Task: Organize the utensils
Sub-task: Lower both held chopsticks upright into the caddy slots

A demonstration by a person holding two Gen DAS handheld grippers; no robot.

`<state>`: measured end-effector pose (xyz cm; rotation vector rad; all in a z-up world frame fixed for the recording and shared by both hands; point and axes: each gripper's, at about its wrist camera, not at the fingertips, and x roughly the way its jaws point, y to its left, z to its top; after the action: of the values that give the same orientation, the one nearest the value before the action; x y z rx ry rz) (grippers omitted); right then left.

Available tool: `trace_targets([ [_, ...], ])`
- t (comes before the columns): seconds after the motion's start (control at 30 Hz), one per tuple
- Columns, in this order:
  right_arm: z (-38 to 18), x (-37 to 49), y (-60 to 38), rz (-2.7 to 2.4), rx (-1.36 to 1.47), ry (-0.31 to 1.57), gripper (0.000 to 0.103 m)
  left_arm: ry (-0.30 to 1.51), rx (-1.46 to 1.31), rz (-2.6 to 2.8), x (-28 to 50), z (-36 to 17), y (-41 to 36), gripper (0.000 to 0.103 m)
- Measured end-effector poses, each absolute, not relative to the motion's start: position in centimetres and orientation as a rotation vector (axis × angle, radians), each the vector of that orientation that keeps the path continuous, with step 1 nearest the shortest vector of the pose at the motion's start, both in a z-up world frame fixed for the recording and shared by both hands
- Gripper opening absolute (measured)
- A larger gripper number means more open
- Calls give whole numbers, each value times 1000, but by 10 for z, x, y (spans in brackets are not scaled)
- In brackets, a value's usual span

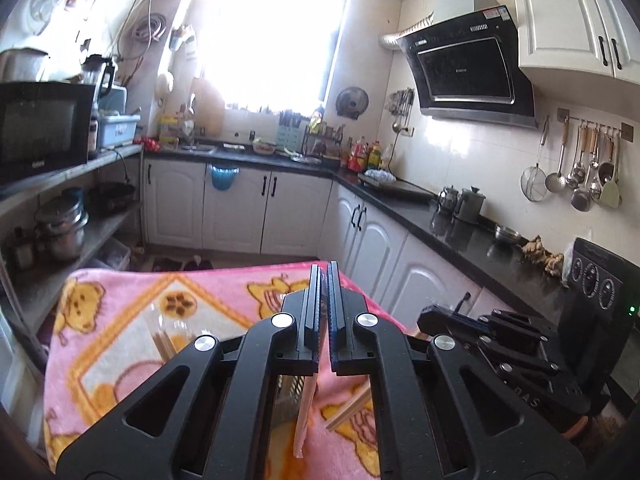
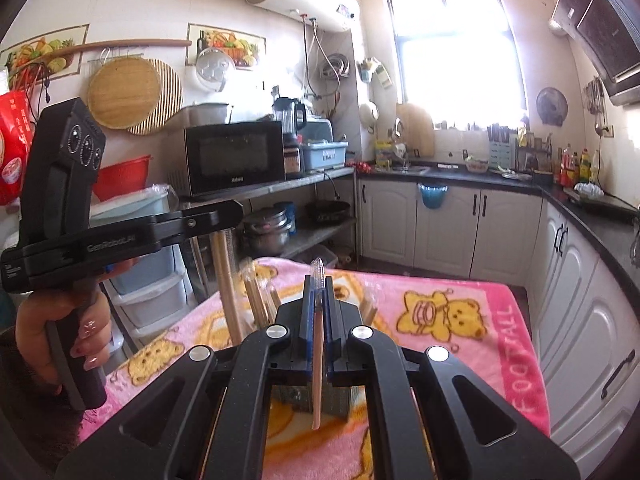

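Right gripper [image 2: 320,300] clenched on wrapped chopstick [image 2: 318,360], long axis running along fingers, clear wrapper tip poking past them at frame centre, wooden end hanging toward bottom. Holder [image 2: 312,398] sits right below, on pink blanket [image 2: 460,352] over worktop. Left gripper [image 1: 323,300] clamped on thin wrapped piece [image 1: 305,412], likely another chopstick. Loose chopsticks [image 2: 256,300] stand left of centre. I judge right nearer holder; next move: straight down.
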<state>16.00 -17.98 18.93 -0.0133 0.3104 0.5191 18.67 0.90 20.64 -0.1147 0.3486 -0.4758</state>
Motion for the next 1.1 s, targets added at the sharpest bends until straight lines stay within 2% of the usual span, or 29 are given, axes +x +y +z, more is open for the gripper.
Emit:
trace_targets([
  [0.33,231,174,-171,515,-22,237,4,285,-113,-434,212,240,11,1],
  [0.67,252,203,-165,489,-7,178,4,261,-134,-381,243,240,18,1],
  [1.1,201,248,-152,445,-38,250,4,319,-145,-355,270,193,18,1],
])
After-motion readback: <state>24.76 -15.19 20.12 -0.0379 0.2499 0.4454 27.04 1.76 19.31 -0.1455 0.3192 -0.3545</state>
